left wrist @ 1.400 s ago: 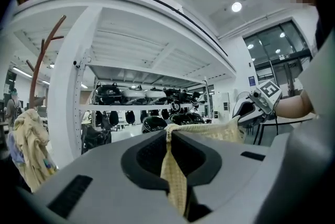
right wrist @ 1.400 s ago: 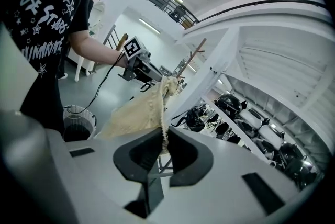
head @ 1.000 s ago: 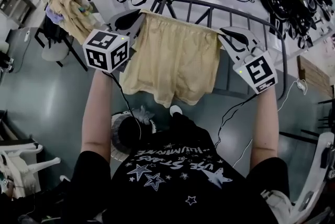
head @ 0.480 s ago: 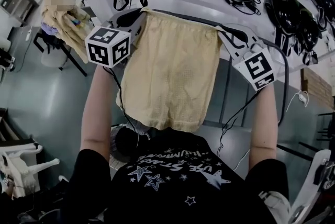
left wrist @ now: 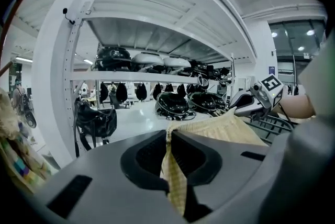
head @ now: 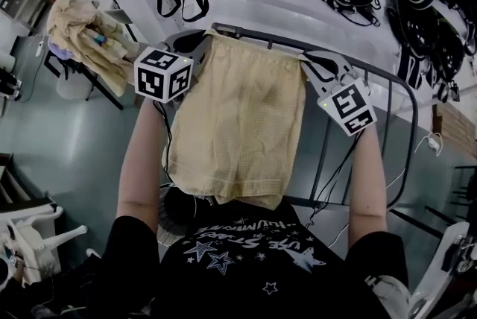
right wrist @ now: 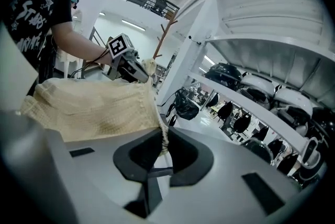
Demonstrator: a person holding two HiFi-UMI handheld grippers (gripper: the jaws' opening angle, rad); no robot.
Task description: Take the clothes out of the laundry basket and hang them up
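Brought nearer the rack (head: 388, 80), shorts (head: 238, 124) hang spread, gripped by left hand-held gripper (head: 200, 49) and right hand-held gripper (head: 311, 61).

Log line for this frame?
left gripper: shut on shorts | right gripper: shut on shorts | shorts: stretched between both at rack rail | step: hanging, not released

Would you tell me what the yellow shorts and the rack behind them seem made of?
Shorts: likely light mesh knit, matte; a fine dotted weave shows and it drapes limply. Rack: probably painted metal tubing, dark, thin and smoothly curved.
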